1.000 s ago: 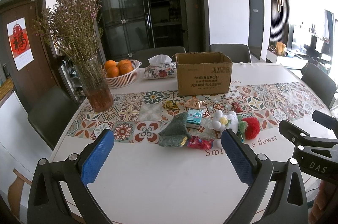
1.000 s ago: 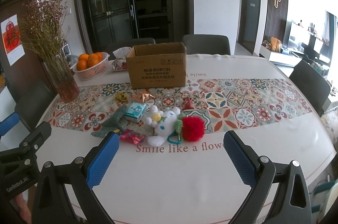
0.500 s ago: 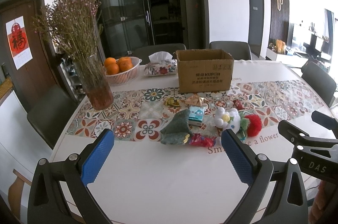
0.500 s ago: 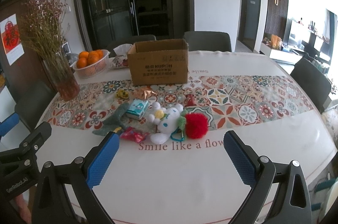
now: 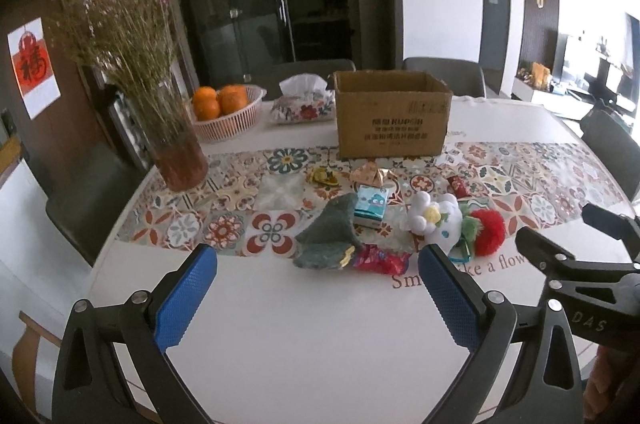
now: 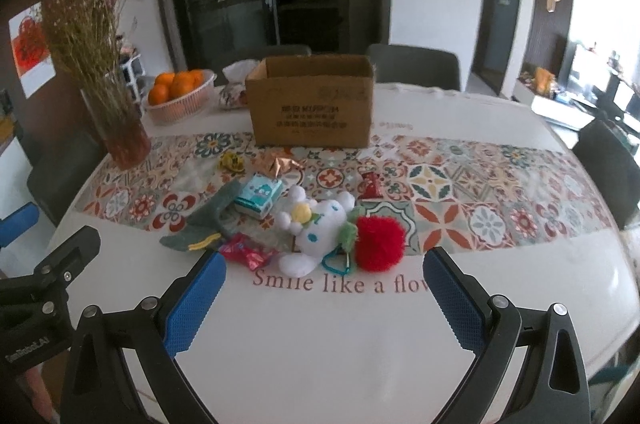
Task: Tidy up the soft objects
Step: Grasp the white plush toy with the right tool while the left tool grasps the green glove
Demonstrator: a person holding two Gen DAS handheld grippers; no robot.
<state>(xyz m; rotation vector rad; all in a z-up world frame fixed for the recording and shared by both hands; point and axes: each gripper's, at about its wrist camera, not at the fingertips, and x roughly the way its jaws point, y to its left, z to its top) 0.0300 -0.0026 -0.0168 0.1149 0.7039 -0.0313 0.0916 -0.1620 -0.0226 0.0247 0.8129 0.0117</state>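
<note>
While nothing was yet held, both tools hovered over the bare near edge of the counter (image 6: 320, 344), short of the pile.

Left gripper (image 5: 316, 288): jaws wide, empty, facing the green sock (image 5: 328, 236).

Right gripper (image 6: 324, 288): jaws wide, empty, facing the white plush toy (image 6: 316, 224) and the red pom-pom (image 6: 378, 238) touching it.

Step in hand: judged to be the approach for a first pick, with the cardboard box (image 6: 312, 104) behind the pile as the likely home (its top stood open).

Doing it well: come down on the plush's thick body with one pad on each side, squeeze gently, and lift clear of the pink wrapper (image 6: 244, 254) and tissue pack (image 6: 260, 198) just beside it.

Plush axis: long axis ran diagonally, ears toward the far left, feet toward the near edge.

Sock axis: ran from near left up toward the tissue pack.
</note>
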